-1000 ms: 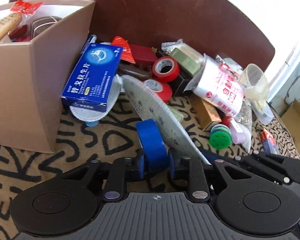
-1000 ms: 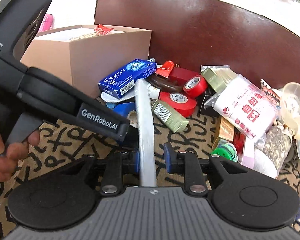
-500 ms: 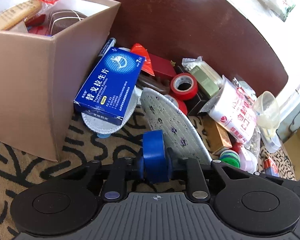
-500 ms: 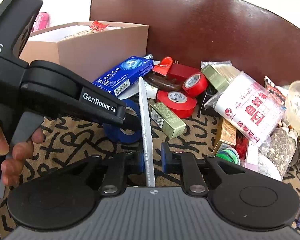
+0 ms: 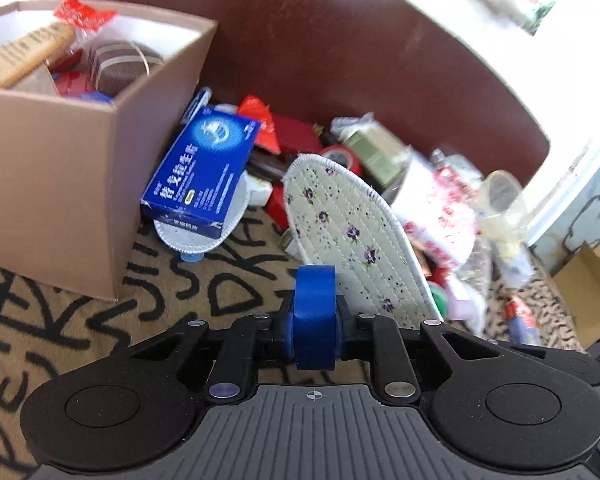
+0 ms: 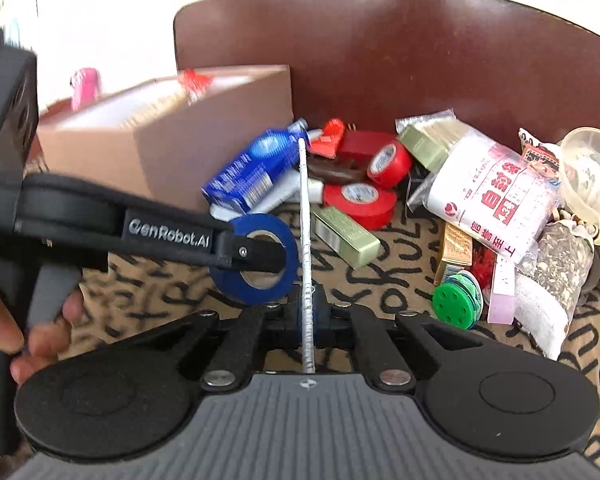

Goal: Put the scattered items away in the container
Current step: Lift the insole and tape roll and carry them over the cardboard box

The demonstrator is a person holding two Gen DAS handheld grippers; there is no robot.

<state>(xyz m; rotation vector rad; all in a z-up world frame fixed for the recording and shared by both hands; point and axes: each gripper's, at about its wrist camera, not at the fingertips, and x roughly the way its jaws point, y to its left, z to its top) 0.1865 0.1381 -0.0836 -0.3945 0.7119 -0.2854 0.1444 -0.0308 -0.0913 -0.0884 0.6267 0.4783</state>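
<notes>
Both grippers loaded, box to the far left.

The left gripper [image 5: 314, 322] is clamped on a blue tape roll [image 5: 314, 316], held on edge above the patterned cloth [image 5: 100, 320]; the right gripper [image 6: 309, 314] pinches a floral insole [image 5: 348, 232] by its near end, so it shows edge-on in that gripper's own view. The cardboard box [image 5: 60, 184] sits far left, already holding a biscuit pack [image 5: 24, 54] and other things (it looks fairly full). The risks I see: the long insole may swing into the blue medicine carton [image 5: 204, 176] leaning against the box wall, or catch the rim on the way in, while the roll could bounce off the crowded contents and tumble out.
</notes>
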